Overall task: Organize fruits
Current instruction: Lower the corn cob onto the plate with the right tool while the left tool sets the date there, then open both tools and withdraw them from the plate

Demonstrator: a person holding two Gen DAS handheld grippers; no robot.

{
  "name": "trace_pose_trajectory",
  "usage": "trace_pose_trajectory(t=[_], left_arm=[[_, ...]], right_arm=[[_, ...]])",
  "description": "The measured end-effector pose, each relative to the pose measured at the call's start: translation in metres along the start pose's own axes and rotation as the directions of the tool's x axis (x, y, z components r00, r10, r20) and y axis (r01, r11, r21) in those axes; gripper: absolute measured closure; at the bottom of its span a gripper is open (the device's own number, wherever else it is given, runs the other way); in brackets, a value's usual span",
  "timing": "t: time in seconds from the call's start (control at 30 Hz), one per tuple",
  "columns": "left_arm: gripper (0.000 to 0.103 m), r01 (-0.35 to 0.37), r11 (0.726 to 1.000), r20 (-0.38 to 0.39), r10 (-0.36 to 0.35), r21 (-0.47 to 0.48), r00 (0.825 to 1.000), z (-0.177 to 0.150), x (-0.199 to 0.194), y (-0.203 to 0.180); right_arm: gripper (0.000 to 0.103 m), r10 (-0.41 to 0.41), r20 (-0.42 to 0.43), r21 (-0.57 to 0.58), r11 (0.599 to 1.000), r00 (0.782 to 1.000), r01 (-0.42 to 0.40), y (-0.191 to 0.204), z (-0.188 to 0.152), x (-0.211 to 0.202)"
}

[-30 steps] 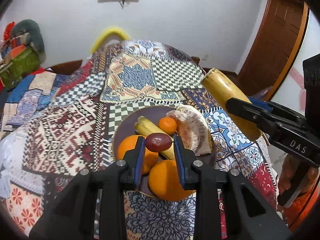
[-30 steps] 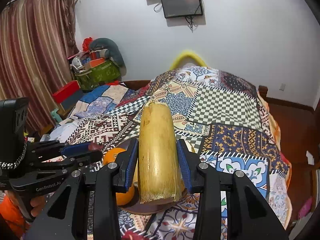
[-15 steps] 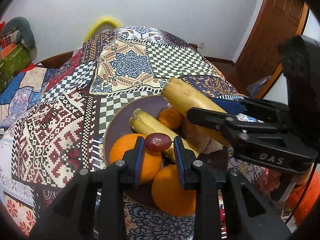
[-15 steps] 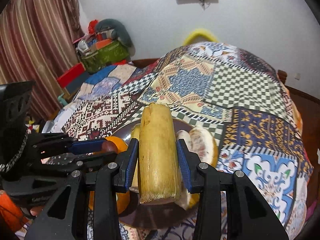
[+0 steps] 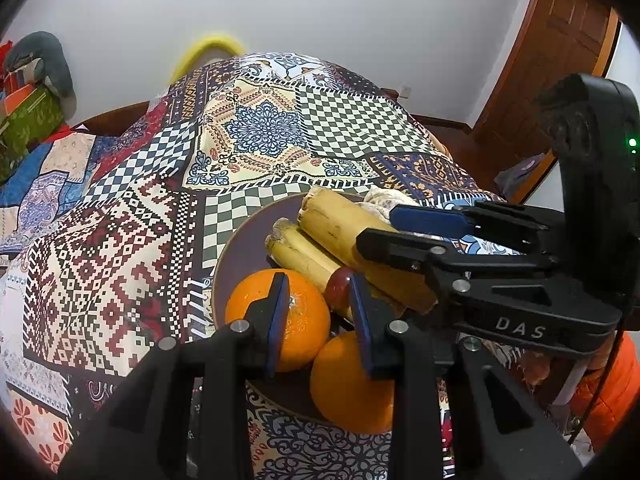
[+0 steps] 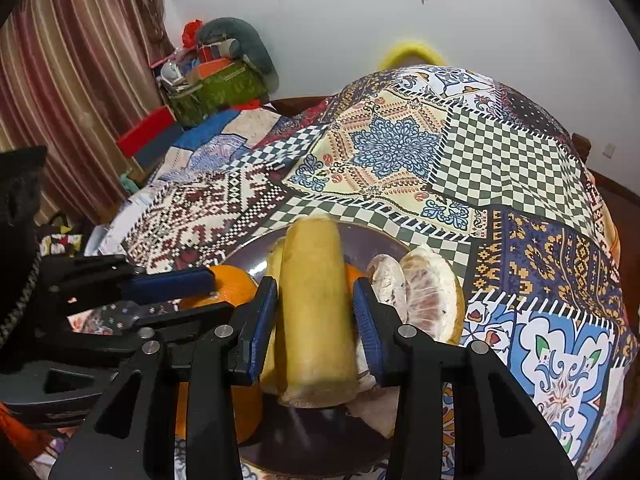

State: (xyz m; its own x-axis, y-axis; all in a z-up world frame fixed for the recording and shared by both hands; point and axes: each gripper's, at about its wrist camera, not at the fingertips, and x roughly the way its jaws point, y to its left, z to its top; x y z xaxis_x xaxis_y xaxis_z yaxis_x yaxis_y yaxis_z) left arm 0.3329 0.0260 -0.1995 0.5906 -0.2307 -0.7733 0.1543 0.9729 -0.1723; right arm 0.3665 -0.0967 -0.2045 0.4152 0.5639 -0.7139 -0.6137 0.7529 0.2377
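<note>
A dark purple plate (image 5: 240,248) on the patchwork cloth holds two oranges (image 5: 298,316), a banana (image 5: 300,258), a pomelo wedge (image 6: 430,294) and a small red fruit (image 5: 339,289). My left gripper (image 5: 318,312) is open just above the near orange; the red fruit lies loose by its right finger. My right gripper (image 6: 316,312) is shut on a thick yellow sugarcane piece (image 6: 314,304), lowered onto the fruit in the plate. It also shows in the left wrist view (image 5: 344,236), with the right gripper (image 5: 440,236) coming in from the right.
The patchwork cloth (image 5: 264,136) covers the table beyond the plate. A wooden door (image 5: 560,40) stands at the right, and curtains (image 6: 60,80) and a pile of bags (image 6: 216,76) at the left. The plate sits near the table's front edge.
My left gripper has opened and let go of the red fruit, which now rests on the plate. My right gripper has lowered the sugarcane piece onto the fruit.
</note>
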Motion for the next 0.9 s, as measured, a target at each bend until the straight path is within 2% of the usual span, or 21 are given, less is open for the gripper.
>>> trace_pose_trajectory(t=[0.27, 0.6, 0.63, 0.73, 0.9], left_arm=[[0.072, -0.036, 0.999, 0.017, 0.036, -0.006, 0.999, -0.003, -0.017, -0.002], [0.072, -0.09, 0.996, 0.087, 0.09, -0.005, 0.992, -0.011, -0.072, -0.016], [0.071, -0.093, 0.996, 0.093, 0.093, -0.003, 0.991, -0.011, -0.076, -0.019], [0.059, -0.111, 0.994, 0.121, 0.11, 0.002, 0.987, -0.019, -0.097, -0.028], [0.056, -0.132, 0.991, 0.144, 0.13, 0.005, 0.981, -0.033, -0.121, -0.04]], right_arm=[[0.067, -0.047, 0.033, -0.007, 0.999, 0.998, 0.047, 0.006, -0.003, -0.02], [0.067, -0.106, 0.11, -0.052, 0.992, 0.988, 0.112, 0.037, -0.023, -0.077], [0.067, -0.109, 0.115, -0.055, 0.992, 0.987, 0.116, 0.04, -0.025, -0.082], [0.066, -0.122, 0.133, -0.068, 0.989, 0.984, 0.132, 0.052, -0.033, -0.098], [0.059, -0.131, 0.158, -0.054, 0.989, 0.979, 0.141, 0.062, -0.049, -0.123]])
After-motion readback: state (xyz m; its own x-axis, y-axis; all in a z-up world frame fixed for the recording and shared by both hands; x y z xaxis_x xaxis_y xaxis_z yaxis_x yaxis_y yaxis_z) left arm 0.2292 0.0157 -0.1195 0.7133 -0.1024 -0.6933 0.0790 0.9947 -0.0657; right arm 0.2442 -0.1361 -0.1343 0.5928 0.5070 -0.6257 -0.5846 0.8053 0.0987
